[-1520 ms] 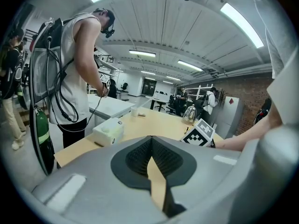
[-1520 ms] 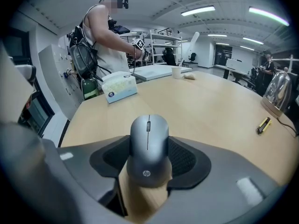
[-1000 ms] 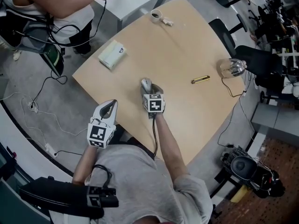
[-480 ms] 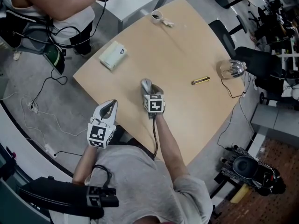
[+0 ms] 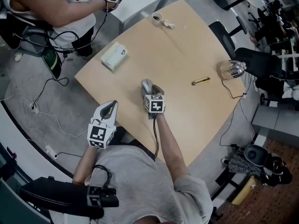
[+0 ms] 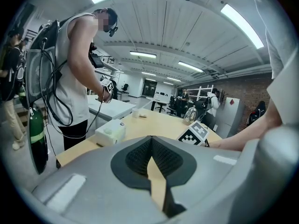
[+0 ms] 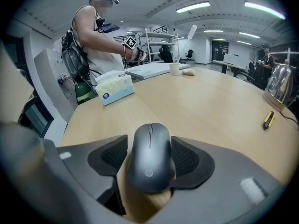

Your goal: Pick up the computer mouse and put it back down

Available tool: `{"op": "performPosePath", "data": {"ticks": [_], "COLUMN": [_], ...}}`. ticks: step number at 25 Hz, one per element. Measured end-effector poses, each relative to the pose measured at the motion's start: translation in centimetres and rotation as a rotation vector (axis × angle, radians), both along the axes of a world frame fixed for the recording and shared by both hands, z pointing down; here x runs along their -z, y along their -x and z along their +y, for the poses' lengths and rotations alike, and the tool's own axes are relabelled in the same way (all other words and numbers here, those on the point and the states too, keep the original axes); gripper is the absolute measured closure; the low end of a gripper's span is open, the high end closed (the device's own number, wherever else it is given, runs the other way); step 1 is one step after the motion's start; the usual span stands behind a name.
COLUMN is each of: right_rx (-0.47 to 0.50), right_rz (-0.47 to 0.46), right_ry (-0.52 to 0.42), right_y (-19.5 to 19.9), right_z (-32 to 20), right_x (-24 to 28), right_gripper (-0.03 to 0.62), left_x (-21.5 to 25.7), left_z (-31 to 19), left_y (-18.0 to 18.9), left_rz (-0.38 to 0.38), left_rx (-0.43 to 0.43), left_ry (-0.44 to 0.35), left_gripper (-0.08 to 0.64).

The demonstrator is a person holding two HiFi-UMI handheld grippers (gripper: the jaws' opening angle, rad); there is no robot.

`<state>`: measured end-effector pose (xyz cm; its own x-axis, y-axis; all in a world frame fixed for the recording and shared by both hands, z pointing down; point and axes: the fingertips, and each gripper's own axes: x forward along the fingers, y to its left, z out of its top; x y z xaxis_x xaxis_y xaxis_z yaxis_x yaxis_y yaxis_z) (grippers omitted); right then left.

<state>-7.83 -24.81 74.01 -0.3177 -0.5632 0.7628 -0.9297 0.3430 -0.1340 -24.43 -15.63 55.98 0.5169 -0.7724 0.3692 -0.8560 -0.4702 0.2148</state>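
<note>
The right gripper [image 7: 149, 141] is angled down at the table [image 7: 210, 101]; its jaws have just been opening and are held wide, with the computer mouse [image 7: 150, 160] between them; the mouse is rested flat on the wood, close to the table's near edge, with a gap seen along its left side; the left gripper [image 6: 152, 146] is held closed, with nothing gripped, just off that edge; a tissue box [image 7: 114, 88] is set well beyond.

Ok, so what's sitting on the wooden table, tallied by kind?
Computer mouse: 1
Tissue box: 1
Cup: 1
Small white scrap: 1
Glass jug: 1
Yellow-and-black pen-like item: 1
Total: 6
</note>
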Motion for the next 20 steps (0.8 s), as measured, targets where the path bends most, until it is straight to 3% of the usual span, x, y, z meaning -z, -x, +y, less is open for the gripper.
{"op": "performPosePath", "data": {"ticks": [11, 20], "right_rx": [-0.002, -0.018], "right_rz": [-0.010, -0.010], "right_ry": [-0.006, -0.085], "right_y": [0.0, -0.6], "right_z": [0.6, 1.6], "right_x": [1.2, 3.9], "right_gripper": [0.297, 0.385], "left_x": [0.8, 1.7], "left_z": [0.6, 2.3], "left_y": [0.3, -0.4], "left_rz": [-0.001, 0.003], "left_rx": [0.001, -0.019], "left_ry": [-0.023, -0.048], "left_gripper": [0.540, 0.540]}}
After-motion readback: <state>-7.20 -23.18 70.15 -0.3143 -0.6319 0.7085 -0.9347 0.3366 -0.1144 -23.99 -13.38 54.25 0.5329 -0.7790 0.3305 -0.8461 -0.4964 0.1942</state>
